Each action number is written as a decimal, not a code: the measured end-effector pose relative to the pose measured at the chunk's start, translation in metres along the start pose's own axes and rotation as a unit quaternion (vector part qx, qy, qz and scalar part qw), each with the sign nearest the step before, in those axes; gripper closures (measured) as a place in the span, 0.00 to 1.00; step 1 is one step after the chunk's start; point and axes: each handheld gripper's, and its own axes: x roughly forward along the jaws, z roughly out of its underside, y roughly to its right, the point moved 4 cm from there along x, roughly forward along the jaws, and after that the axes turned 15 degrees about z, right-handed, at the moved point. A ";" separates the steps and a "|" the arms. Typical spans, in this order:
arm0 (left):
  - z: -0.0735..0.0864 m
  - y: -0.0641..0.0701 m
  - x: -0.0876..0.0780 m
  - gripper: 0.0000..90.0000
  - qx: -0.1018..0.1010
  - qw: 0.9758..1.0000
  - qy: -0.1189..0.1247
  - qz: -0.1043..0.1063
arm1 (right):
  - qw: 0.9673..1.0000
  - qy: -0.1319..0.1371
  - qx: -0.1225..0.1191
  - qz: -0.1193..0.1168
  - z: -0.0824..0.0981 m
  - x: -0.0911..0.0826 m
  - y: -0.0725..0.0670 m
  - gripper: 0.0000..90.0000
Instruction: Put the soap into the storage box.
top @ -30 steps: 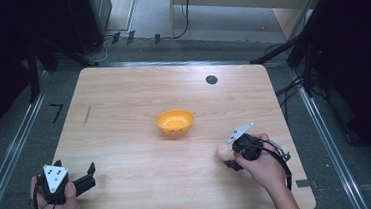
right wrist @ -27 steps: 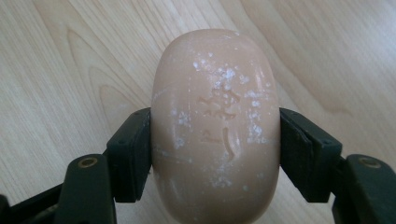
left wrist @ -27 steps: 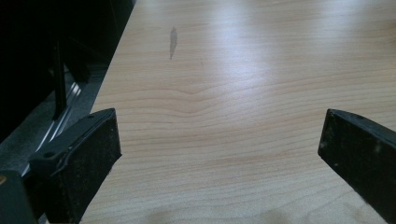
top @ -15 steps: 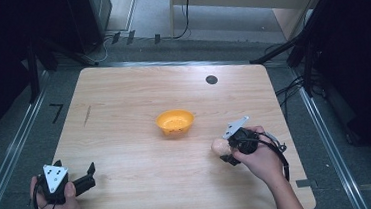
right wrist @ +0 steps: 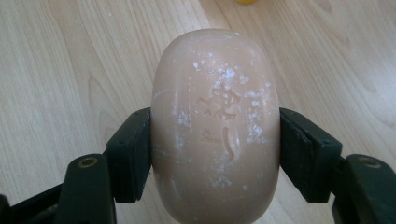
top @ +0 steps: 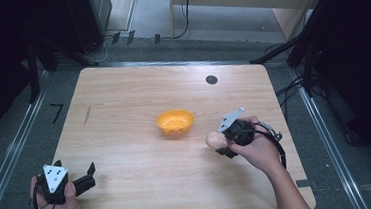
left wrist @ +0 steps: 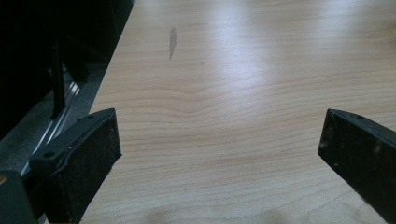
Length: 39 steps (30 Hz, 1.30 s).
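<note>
Soap (right wrist: 215,126), a pale pink oval bar, sits clamped between the jaws of my right hand-held gripper (top: 222,144), their pads pressing on its two long sides above the tabletop (top: 138,103). Just beyond its tip stands the orange bowl (top: 175,121). Well off to the side, my left hand-held gripper (top: 89,173) rests with jaws spread wide, nothing between them.

Right hand-held gripper (top: 222,142) clamped shut; left hand-held gripper (top: 89,173) spread wide.
</note>
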 end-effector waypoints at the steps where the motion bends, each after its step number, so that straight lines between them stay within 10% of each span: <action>1: 0.000 0.000 0.000 0.00 0.000 1.000 0.001 0.000 | 1.000 0.002 -0.005 -0.001 -0.002 0.000 0.001 0.38; 39: 0.000 0.000 0.000 0.00 0.000 1.000 0.001 0.005 | 0.995 0.021 -0.094 -0.029 -0.071 0.015 0.018 0.38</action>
